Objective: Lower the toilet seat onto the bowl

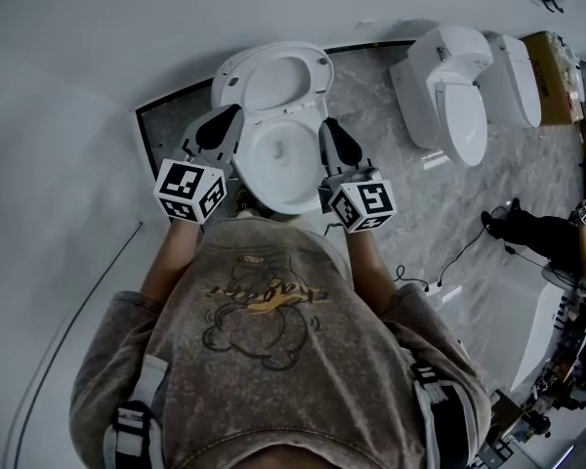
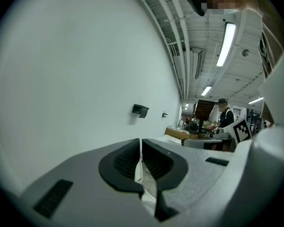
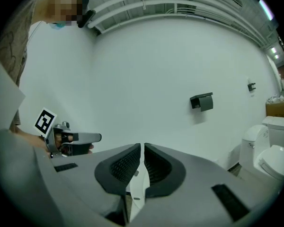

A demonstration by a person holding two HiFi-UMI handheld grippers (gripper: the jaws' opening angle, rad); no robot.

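Your left gripper and right gripper, each with jaws together on nothing, flank the bowl at its left and right rims. The toilet seat stands raised at the bowl's far edge, just beyond both tips.

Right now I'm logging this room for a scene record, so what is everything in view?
toilet: 1, white, straight ahead, bowl uncovered
other toilets: 2, white, side by side at the right
holder: 1, black, on the white wall
box: 1, brown, far right behind the other toilets
floor: grey marble
bystander: 1, dark clothes, far right
sweatshirt: 1, grey-brown, on the person
cubes: 2, black and white, one on each claw
left claw, right claw: grey with black pads, both shut and empty, either side of the bowl
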